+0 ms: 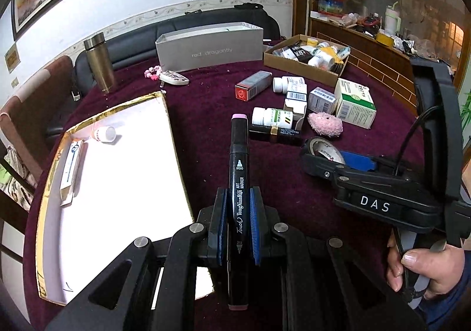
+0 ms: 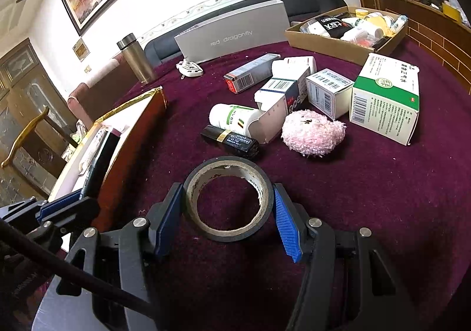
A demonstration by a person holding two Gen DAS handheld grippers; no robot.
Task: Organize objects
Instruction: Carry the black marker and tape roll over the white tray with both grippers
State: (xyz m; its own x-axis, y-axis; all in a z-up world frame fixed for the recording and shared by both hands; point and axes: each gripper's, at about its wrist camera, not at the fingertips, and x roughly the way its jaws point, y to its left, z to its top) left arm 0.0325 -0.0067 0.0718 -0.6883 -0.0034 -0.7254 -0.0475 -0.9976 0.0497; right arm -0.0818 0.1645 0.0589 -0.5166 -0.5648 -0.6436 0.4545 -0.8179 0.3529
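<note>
Right tongs (image 2: 228, 210) around tape roll (image 2: 228, 198)

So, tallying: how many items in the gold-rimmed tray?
2: a small white bottle at its far end, a flat box along its left wall. Its near corner is hidden.

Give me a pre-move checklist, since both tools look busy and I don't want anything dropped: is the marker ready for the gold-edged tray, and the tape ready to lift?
1. Left tool grips the black marker between both pads: ok.
2. Gold-edged tray has bare white floor for the marker: ok.
3. Tray contents, a small bottle and a flat box, lie at its far end, out of the way: ok.
4. Right tool straddles the tape roll: ok.
5. Both pads pressing the tape firmly: cannot tell.
6. Tape clear of the black tube beyond it: ok.
</note>
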